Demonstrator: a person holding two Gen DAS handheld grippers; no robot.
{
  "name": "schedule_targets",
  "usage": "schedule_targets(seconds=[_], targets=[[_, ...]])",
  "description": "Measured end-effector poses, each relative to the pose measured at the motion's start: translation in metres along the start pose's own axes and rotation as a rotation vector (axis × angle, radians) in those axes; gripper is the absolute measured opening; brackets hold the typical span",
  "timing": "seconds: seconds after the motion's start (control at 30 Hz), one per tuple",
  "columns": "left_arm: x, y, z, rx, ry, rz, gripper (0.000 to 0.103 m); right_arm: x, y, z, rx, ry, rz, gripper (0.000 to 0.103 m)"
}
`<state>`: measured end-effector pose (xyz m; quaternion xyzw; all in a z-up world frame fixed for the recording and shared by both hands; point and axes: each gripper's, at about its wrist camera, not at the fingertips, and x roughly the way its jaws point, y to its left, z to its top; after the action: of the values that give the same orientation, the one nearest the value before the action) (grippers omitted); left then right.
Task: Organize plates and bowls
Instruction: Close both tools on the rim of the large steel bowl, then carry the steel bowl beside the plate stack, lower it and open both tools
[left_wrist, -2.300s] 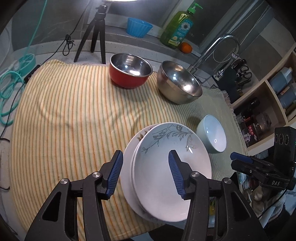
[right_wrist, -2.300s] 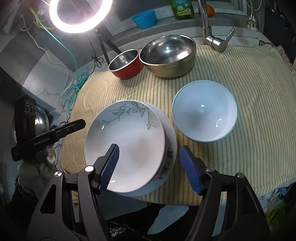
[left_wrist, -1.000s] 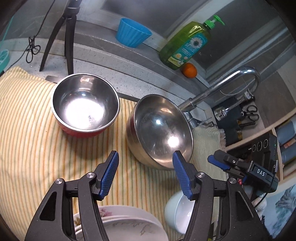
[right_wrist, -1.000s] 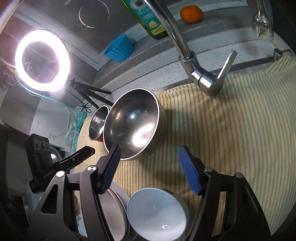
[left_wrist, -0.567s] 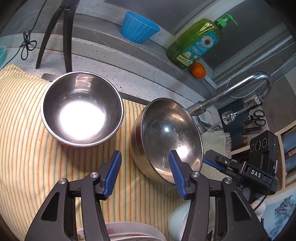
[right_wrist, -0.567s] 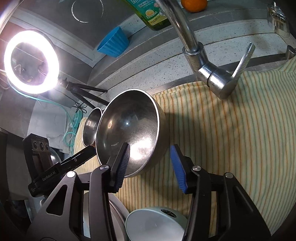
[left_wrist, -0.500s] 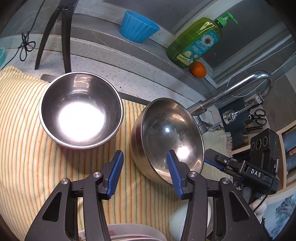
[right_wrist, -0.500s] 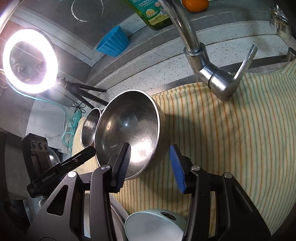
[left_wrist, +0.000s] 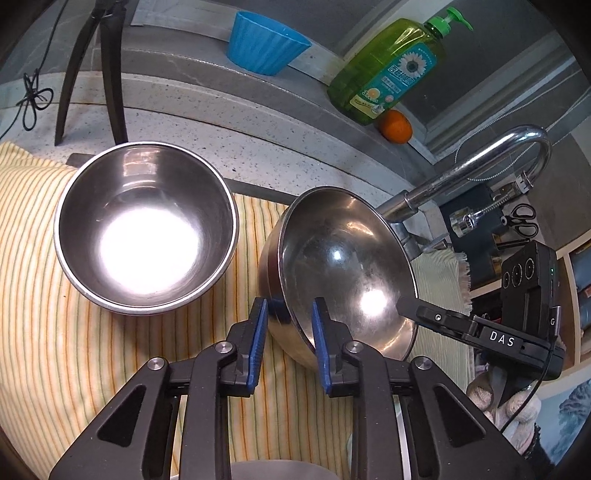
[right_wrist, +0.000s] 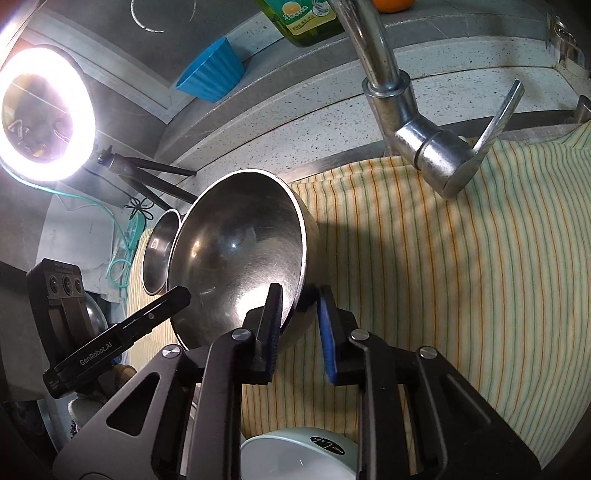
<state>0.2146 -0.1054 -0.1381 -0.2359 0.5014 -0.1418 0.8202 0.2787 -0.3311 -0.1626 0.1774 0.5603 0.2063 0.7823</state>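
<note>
A large steel bowl (left_wrist: 347, 266) (right_wrist: 240, 258) stands on the striped cloth (left_wrist: 40, 295), just in front of the faucet. My left gripper (left_wrist: 288, 306) straddles its near-left rim, one pad outside the wall and one inside. My right gripper (right_wrist: 300, 290) straddles the rim on the opposite side in the same way. Both sets of jaws are closing, and the pads look pressed on the wall. A smaller steel bowl with a red outside (left_wrist: 147, 229) sits to the left. A pale blue bowl (right_wrist: 299, 458) lies close below the right gripper.
The chrome faucet (left_wrist: 480, 166) and its lever (right_wrist: 443, 147) rise just behind the bowl. On the back ledge stand a green soap bottle (left_wrist: 388, 70), a blue cup (left_wrist: 266, 48) and an orange (left_wrist: 397, 125). A tripod (left_wrist: 107, 74) with a ring light (right_wrist: 44, 110) stands far left.
Both grippers have come forward from the stacked plates to the large steel bowl. Their jaws have narrowed from wide apart to close on its rim, one on each side.
</note>
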Motion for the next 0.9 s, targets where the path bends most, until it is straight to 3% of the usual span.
schedule_targets(seconds=[0.5,0.9], targets=[[-0.019,0.002,-0.008,0.017,-0.019,-0.017,0.021,-0.012,0.017,-0.014,-0.033,-0.015,-0.027,0.020],[-0.070,0.009,-0.026,0.045,-0.078,-0.023,0.021,-0.034,0.058,-0.043,-0.085,-0.053,-0.009,0.020]])
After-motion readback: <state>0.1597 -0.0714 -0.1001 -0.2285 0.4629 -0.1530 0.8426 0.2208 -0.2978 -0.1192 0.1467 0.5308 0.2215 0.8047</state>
